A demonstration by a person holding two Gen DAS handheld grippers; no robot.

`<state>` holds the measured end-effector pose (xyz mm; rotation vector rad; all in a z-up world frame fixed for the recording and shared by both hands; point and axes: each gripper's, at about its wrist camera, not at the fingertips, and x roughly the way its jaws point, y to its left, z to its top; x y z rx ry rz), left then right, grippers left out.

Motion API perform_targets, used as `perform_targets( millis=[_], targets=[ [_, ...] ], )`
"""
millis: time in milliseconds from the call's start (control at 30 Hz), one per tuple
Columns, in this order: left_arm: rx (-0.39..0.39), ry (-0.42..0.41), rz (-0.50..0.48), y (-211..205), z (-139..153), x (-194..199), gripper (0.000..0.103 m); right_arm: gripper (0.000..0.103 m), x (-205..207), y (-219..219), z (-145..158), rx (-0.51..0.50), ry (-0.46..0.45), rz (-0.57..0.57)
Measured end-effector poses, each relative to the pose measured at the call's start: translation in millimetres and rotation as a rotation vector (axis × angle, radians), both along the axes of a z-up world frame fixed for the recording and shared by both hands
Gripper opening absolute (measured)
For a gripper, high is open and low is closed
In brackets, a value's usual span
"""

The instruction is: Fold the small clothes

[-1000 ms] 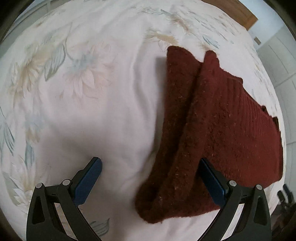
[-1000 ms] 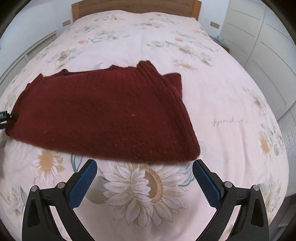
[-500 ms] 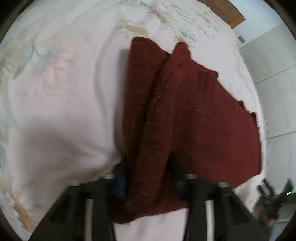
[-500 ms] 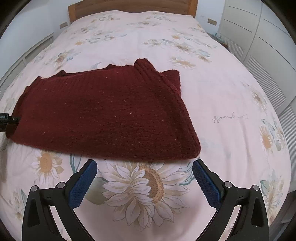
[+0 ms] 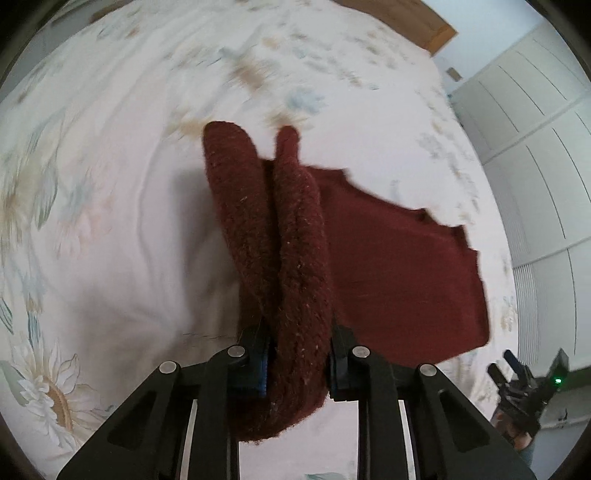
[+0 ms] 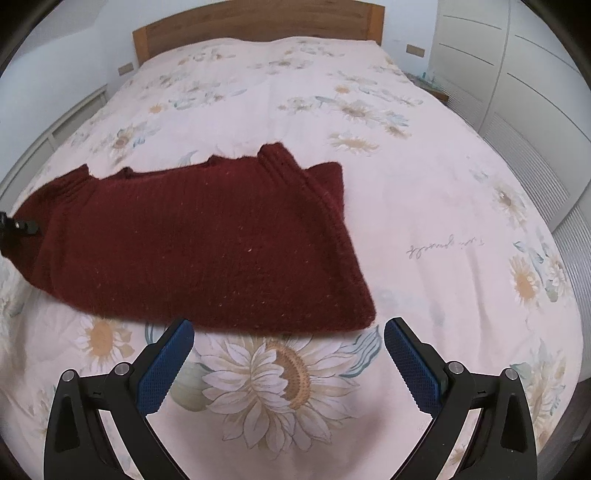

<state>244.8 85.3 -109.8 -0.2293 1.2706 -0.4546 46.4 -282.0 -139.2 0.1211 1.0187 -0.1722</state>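
A dark red knitted sweater (image 6: 207, 243) lies folded on the floral bedspread (image 6: 424, 192). In the left wrist view its thick left edge (image 5: 295, 258) is bunched into two rolls and raised off the bed. My left gripper (image 5: 297, 332) has its jaws closing on that edge, the blue pads pressing the wool from both sides. That gripper's tip also shows at the sweater's left end (image 6: 18, 225). My right gripper (image 6: 288, 343) stands open just in front of the sweater's near edge, nothing between its fingers. It shows small at the lower right (image 5: 524, 373).
A wooden headboard (image 6: 255, 26) closes the far end of the bed. White wardrobe doors (image 6: 517, 92) run along the right side. The bedspread stretches wide beyond and to the right of the sweater.
My left gripper went from wide open around the sweater's edge to pinching it, then rose, pulling the edge up off the bed. The right gripper stayed put and open.
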Motion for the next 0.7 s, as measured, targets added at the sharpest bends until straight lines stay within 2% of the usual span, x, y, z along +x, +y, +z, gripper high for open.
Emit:
perform_targets(
  millis=[133,333,533,700],
  targets=[
    [0.01,-0.046,-0.073,-46.9,34.7,-0.5,0.018,0.103,-13.8,-20.0,10.9,0.02,-0.035,-0.054],
    [0.037,-0.121,-0.195,-138.9,65.9,-2.5,0.017,0.103,-36.0,-58.5,29.3,0.069,-0.124,-0.129],
    [0.048,-0.144,-0.322,-241.6,61.1,-18.6,0.017,0.103,-52.5,-93.1,40.2,0.055,-0.155,-0.19],
    [0.1,-0.104,-0.39,-312.8,19.1,-45.6,0.017,0.103,-59.2,-109.5,29.6,0.05,-0.115,-0.215]
  ],
)
